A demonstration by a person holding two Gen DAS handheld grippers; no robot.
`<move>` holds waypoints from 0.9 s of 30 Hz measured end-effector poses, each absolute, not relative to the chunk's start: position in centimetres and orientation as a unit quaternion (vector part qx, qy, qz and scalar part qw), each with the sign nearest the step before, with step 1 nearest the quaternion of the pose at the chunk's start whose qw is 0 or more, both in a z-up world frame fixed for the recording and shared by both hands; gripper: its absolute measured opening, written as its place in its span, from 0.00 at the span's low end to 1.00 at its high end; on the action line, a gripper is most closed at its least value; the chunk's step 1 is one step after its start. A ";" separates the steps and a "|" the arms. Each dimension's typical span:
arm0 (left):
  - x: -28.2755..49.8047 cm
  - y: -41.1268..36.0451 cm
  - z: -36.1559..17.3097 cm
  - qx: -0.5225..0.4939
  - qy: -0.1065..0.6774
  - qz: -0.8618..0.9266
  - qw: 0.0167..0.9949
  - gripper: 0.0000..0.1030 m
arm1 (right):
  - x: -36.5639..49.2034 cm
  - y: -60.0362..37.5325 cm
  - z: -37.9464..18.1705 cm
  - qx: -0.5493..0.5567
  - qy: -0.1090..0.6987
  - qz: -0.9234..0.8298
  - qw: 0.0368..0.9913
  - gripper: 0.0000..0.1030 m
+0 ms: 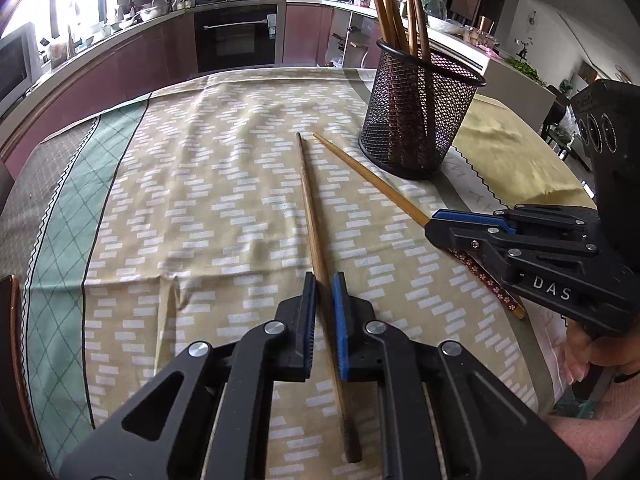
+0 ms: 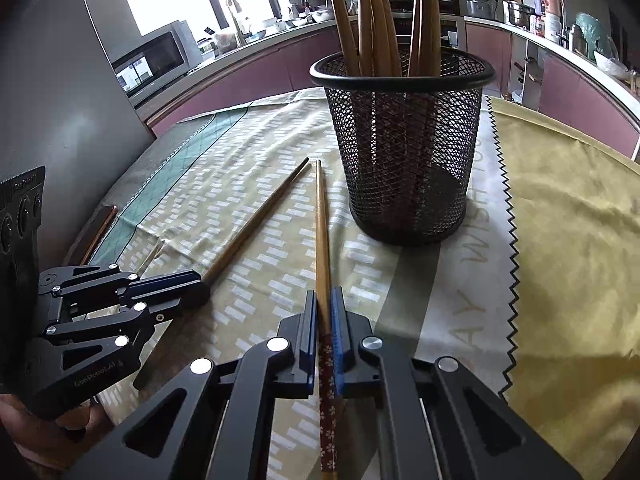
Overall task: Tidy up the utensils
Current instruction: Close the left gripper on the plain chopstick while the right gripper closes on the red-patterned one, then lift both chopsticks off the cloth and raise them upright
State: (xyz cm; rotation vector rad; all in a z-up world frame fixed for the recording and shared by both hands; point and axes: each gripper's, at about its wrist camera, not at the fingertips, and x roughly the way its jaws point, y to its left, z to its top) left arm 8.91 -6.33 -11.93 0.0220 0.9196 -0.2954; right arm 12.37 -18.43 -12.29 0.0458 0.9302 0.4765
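Chopstick [image 1: 316, 236] clamped within left hand-held gripper [image 1: 325, 280]

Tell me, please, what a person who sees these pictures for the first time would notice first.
First, the black mesh holder full of upright chopsticks, standing on the patterned tablecloth. Next, two loose chopsticks lying in front of it: the left gripper is shut on the plain brown chopstick, and the right gripper is shut on the chopstick with a red flowered end.

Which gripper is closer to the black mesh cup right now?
Right. The right gripper sits just in front of the mesh cup, holding the patterned chopstick; the left gripper is farther off to its left.
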 end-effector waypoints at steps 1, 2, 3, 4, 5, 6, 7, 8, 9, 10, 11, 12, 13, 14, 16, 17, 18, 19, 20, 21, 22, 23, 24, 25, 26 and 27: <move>8.5 -6.2 -11.9 0.010 0.443 -0.142 0.885 0.09 | 12.3 -18.6 -12.3 0.023 0.445 0.228 0.865 0.06; 8.2 -6.2 -11.9 0.009 0.445 -0.144 0.884 0.09 | 12.1 -18.5 -12.3 0.023 0.447 0.231 0.864 0.06; 7.9 -6.1 -11.9 0.008 0.448 -0.147 0.882 0.09 | 12.0 -18.5 -12.2 0.021 0.448 0.233 0.863 0.06; 7.8 -6.1 -11.9 0.007 0.451 -0.150 0.880 0.09 | 11.8 -18.4 -12.2 0.019 0.450 0.235 0.861 0.06; 7.6 -6.0 -11.9 0.006 0.452 -0.153 0.879 0.09 | 11.7 -18.4 -12.1 0.015 0.451 0.237 0.860 0.08; 7.6 -5.9 -11.7 0.005 0.451 -0.154 0.879 0.09 | 11.7 -18.4 -12.0 0.012 0.450 0.236 0.861 0.08; 7.7 -5.8 -11.6 0.006 0.448 -0.154 0.880 0.11 | 11.7 -18.3 -12.0 0.007 0.450 0.235 0.862 0.08; 7.9 -5.9 -11.4 0.010 0.444 -0.154 0.883 0.17 | 11.9 -18.1 -11.9 0.001 0.448 0.232 0.863 0.09; 8.1 -6.0 -11.2 0.017 0.442 -0.156 0.883 0.21 | 12.0 -17.8 -11.8 -0.001 0.446 0.230 0.865 0.09; 8.4 -6.1 -11.0 0.021 0.438 -0.152 0.886 0.24 | 12.2 -17.6 -11.8 -0.003 0.445 0.230 0.865 0.09; 8.8 -6.2 -10.9 0.024 0.436 -0.151 0.887 0.24 | 12.4 -17.4 -11.7 -0.009 0.444 0.229 0.866 0.10; 9.1 -6.2 -10.8 0.026 0.435 -0.153 0.887 0.24 | 12.6 -17.1 -11.7 -0.017 0.443 0.226 0.868 0.11; 9.5 -6.3 -10.7 0.028 0.435 -0.154 0.887 0.24 | 12.8 -16.9 -11.7 -0.025 0.442 0.223 0.869 0.13; 9.9 -6.4 -10.7 0.030 0.434 -0.154 0.887 0.24 | 13.0 -16.7 -11.8 -0.029 0.443 0.224 0.868 0.14; 10.5 -6.6 -10.7 0.033 0.437 -0.156 0.885 0.24 | 13.4 -16.3 -12.1 -0.036 0.445 0.224 0.866 0.14; 10.9 -6.7 -10.8 0.031 0.441 -0.159 0.883 0.24 | 13.6 -16.1 -12.1 -0.040 0.443 0.225 0.867 0.14; 11.3 -6.8 -11.0 0.029 0.446 -0.162 0.880 0.24 | 13.8 -16.0 -12.1 -0.041 0.443 0.225 0.867 0.14; 11.6 -6.9 -11.1 0.028 0.449 -0.162 0.878 0.23 | 13.9 -15.9 -12.1 -0.043 0.442 0.224 0.867 0.14; 11.9 -7.1 -11.3 0.029 0.451 -0.162 0.877 0.20 | 14.1 -15.8 -12.1 -0.045 0.442 0.224 0.868 0.14; 12.1 -7.2 -11.4 0.031 0.453 -0.164 0.876 0.19 | 14.2 -15.8 -12.1 -0.047 0.441 0.224 0.868 0.14; 12.3 -7.4 -11.5 0.033 0.453 -0.164 0.876 0.18 | 14.4 -15.7 -12.1 -0.047 0.440 0.224 0.868 0.14; 12.4 -7.5 -11.5 0.035 0.452 -0.165 0.876 0.17 | 14.5 -15.5 -12.1 -0.047 0.440 0.224 0.868 0.14; 12.5 -7.6 -11.5 0.035 0.452 -0.165 0.876 0.16 | 14.6 -15.4 -12.1 -0.047 0.440 0.224 0.868 0.14; 12.6 -7.6 -11.6 0.034 0.453 -0.166 0.875 0.14 | 14.7 -15.4 -12.1 -0.045 0.440 0.224 0.868 0.13; 12.7 -7.6 -11.6 0.032 0.454 -0.165 0.875 0.12 | 14.8 -15.3 -12.1 -0.044 0.440 0.224 0.869 0.12; 12.8 -7.6 -11.6 0.030 0.455 -0.165 0.874 0.11 | 14.9 -15.3 -12.1 -0.043 0.439 0.224 0.869 0.12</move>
